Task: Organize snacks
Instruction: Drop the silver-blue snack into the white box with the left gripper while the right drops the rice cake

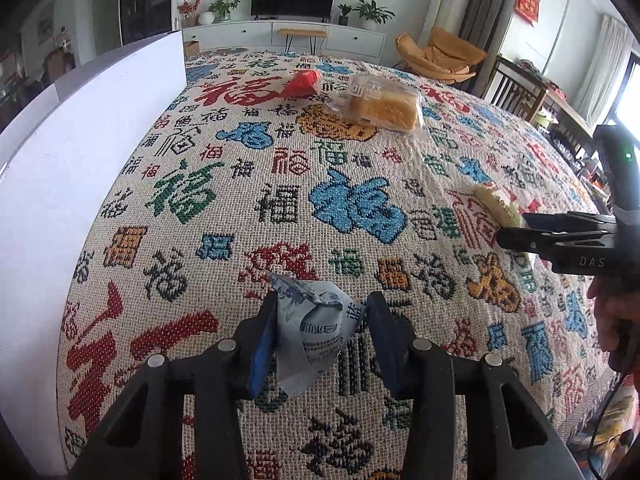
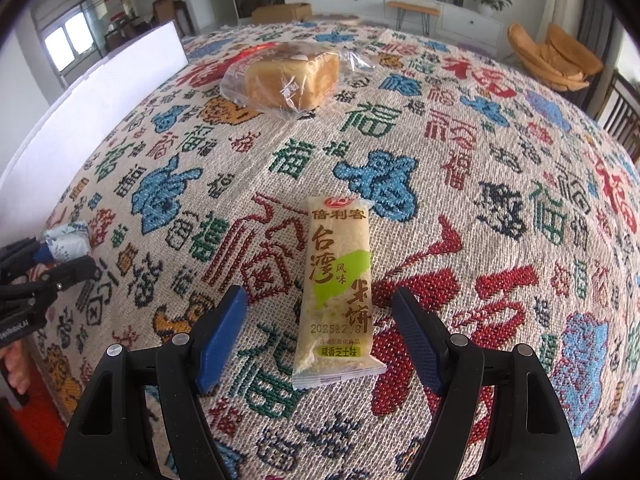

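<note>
Left gripper (image 1: 320,340) pinches the blue-white packet (image 1: 310,332); lift gently. Right gripper (image 2: 320,336) gapes around the rice cracker (image 2: 338,288); centre it, squeeze softly toward 12 o'clock.

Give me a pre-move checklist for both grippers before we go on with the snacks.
1. Left gripper has the blue-white packet between its fingers: ok.
2. Left pads pressing firmly on both sides of the packet: cannot tell; a gap seems to show by the right pad.
3. Right gripper open wide enough for the rice cracker packet: ok.
4. Cracker packet centred between the right fingers, lying flat on the tablecloth: ok.
5. Right gripper holding anything yet: not ok, nothing gripped.
6. Bagged bread clear of both grippers: ok.
</note>
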`<state>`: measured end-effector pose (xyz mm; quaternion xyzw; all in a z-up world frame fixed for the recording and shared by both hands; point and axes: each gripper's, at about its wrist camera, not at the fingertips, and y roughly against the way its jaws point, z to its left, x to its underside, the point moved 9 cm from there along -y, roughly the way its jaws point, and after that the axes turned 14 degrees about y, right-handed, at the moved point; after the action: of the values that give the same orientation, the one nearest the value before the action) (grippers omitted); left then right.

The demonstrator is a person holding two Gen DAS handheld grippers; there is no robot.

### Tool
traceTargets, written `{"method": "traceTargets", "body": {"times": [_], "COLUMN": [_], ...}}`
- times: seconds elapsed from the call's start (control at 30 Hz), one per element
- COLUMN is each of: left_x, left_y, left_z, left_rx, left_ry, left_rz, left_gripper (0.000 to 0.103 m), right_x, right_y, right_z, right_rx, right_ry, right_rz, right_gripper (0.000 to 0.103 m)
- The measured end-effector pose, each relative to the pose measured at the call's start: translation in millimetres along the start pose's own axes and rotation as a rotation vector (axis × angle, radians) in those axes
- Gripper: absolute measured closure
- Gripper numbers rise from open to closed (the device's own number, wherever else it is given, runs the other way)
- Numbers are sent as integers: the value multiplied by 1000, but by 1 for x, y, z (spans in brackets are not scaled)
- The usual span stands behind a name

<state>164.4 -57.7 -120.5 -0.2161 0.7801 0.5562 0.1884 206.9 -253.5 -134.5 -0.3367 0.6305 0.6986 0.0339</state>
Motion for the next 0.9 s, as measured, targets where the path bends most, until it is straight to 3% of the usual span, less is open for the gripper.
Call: {"method": "traceTargets", "body": {"times": [0.17, 0.2, 0.23, 0.27, 0.37, 0.53, 0.6, 0.73, 0.87, 0.9], "left_x": [-10, -13, -16, -20, -30, -64, -79, -103, -116, -116], "left_y": [37, 46, 55, 65, 95, 157, 179, 198, 192, 190], "left_z": [0, 1, 5, 9, 29, 78, 106, 174, 242, 259], "left_rx": [65, 74, 85, 95, 128, 133, 100, -51, -209, -256], "left_ry": [44, 55, 73, 99, 187, 310, 352, 393, 432, 449], "left_rz": [-55, -67, -79, -89, -121, -223, -265, -293, -287, -287], "left_gripper": [60, 60, 60, 60, 60, 60, 60, 60, 58, 53], "right_x": [0, 0, 1, 1, -5, -68, -106, -173, -225, -235], "right_y": [-6, -5, -5, -3, 5, 54, 73, 96, 90, 85], "right_z": [-7, -8, -10, -10, -7, 43, 86, 191, 285, 303], "right_rx": [-8, 10, 39, 61, 3, -165, -249, -408, -481, -501], "right_ry": [-24, -15, -3, 12, -19, -53, -13, 104, 207, 218], "right_rz": [79, 80, 92, 98, 83, -96, -170, -266, -311, -313], "right_gripper": [30, 45, 71, 71, 71, 71, 71, 71, 71, 70]}}
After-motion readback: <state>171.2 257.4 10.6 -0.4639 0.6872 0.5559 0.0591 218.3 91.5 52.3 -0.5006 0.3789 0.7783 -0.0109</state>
